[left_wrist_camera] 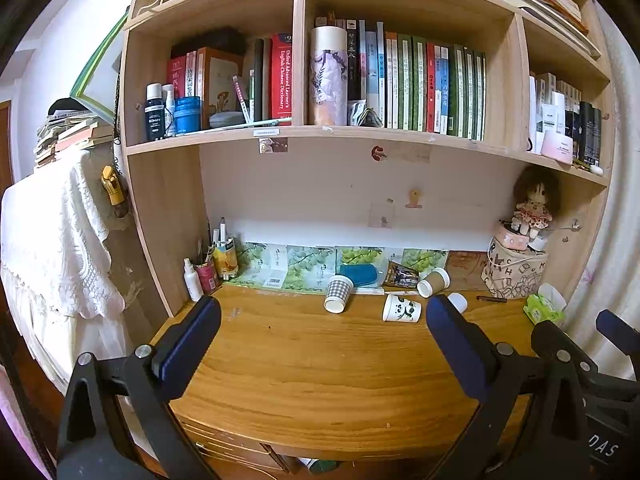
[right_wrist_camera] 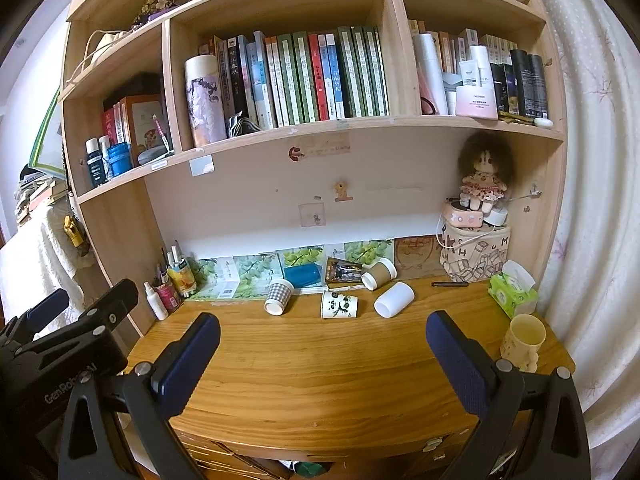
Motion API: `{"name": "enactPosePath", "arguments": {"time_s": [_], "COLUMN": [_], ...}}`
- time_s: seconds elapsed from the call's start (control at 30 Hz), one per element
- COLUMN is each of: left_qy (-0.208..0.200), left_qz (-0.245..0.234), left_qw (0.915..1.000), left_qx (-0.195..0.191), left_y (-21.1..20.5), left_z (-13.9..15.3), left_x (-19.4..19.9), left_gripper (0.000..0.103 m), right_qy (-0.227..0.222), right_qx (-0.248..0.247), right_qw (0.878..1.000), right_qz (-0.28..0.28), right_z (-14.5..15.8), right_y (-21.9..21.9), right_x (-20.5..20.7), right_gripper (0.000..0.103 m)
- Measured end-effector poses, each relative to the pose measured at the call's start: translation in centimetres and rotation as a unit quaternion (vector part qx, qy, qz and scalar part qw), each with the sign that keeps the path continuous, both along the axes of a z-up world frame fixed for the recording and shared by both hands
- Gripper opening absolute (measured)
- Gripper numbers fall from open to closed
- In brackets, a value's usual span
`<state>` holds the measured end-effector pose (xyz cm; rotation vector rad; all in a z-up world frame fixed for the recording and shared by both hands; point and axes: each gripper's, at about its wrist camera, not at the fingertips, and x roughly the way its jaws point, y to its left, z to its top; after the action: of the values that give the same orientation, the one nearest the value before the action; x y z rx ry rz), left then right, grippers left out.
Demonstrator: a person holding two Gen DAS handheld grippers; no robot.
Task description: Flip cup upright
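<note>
Four cups lie tipped on the counter; both grippers spread wide, empty.
Left gripper and right gripper hover at 6 o'clock; checked cup, panda cup, white cup, brown cup at 12.

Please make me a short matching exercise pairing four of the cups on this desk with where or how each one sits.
Things:
1. checked cup
2. panda cup
3. plain white cup
4. cream mug

Places or states:
a. upright at the desk's right edge
b. on its side, leftmost of the fallen cups
c. on its side, directly right of the panda cup
d. on its side, between two other fallen cups

Pairs: 1-b, 2-d, 3-c, 4-a
</note>
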<state>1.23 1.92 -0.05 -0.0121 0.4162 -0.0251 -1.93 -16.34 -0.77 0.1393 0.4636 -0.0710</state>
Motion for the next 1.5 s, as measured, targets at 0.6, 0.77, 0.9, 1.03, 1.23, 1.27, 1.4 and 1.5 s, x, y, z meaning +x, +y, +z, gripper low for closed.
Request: {"name": "enactPosePath", "arguments": {"time_s": [0.6,0.77,0.9,1.03,1.23,1.27,1.4,1.5], "left_qy": [0.005,0.024,0.053,0.099,0.148,0.151,0.163,0.173], "left_qz": [-0.049,-0.069,-0.077,-0.078,-0.054,-0.051,-0.03,-0.012], "left_qw": [0.9987,0.9969,0.9945,0.989,0.9839,0.9837,0.9828,0.9816], "left_qx": [-0.016,-0.029,-0.047,-0.077,-0.085,-0.083,-0.082,-0.08], "left_y": [3.5,4.3,4.3,4.4,3.8,3.7,2.8,1.7], "left_z": [-0.4,-1.2,-2.3,-3.8,-5.7,-5.8,-6.3,-6.6], "left_x": [3.6,5.2,6.6,8.5,11.0,11.3,13.0,14.9], "left_gripper": [0.103,0.103,0.103,0.103,0.103,0.102,0.102,0.102], "right_qy": [0.002,0.02,0.033,0.041,0.066,0.072,0.074,0.073], "right_qx": [0.006,0.002,-0.01,-0.019,-0.04,-0.045,-0.055,-0.063], "right_qw": [0.999,0.998,0.998,0.997,0.996,0.995,0.996,0.995], "right_qz": [-0.041,-0.053,-0.059,-0.06,-0.052,-0.047,-0.015,0.018], "right_z": [-0.1,-0.6,-1.2,-2.1,-3.9,-4.3,-5.3,-5.7], "right_y": [3.1,4.1,4.3,3.7,2.1,1.7,0.0,-1.2], "right_x": [1.6,2.5,3.1,3.8,6.1,6.7,8.9,10.9], "right_gripper": [0.103,0.103,0.103,0.103,0.103,0.103,0.103,0.103]}}
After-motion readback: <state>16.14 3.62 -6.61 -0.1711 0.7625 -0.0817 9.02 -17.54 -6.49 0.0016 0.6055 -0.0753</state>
